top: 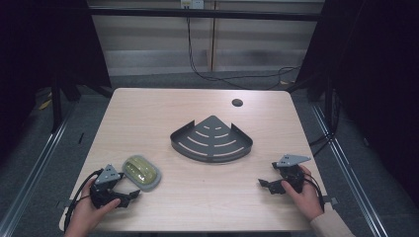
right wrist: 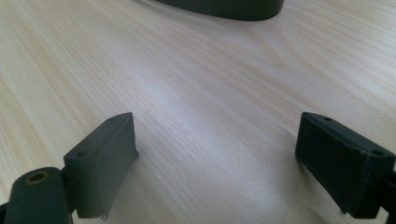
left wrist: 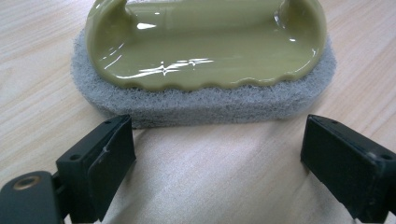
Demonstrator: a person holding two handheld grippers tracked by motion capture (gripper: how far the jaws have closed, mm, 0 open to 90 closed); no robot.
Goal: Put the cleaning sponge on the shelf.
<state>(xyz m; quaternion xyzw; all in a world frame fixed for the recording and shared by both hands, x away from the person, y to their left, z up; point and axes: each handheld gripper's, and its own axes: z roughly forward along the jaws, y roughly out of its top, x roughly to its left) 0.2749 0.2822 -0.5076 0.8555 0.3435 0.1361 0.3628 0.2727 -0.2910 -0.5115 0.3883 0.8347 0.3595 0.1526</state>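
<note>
1. The left gripper (top: 129, 196) is sitting at the near left of the table (top: 148, 113), well left of the rack (top: 211, 139), with its jaws spread wide and nothing between them.
2. The scrubber (top: 142, 172), a green handle on a grey pad, is lying flat just beyond those jaws, left of the rack and apart from it. In the left gripper view the scrubber (left wrist: 205, 60) is facing the jaws with its long side, wider than the gap, its near edge just short of the tips.
3. I judge the approach to be the step in hand: the left gripper is lining up for a pickup, not yet gripping.
4. The next move is calling for a short push forward and a turn or lift, so the jaws are closing across the narrow handle rather than the long pad.
5. The rack, a dark slotted corner shelf, is standing empty at mid-table.
6. The right gripper (top: 263, 183) is resting right of the rack, jaws wide and holding nothing.
</note>
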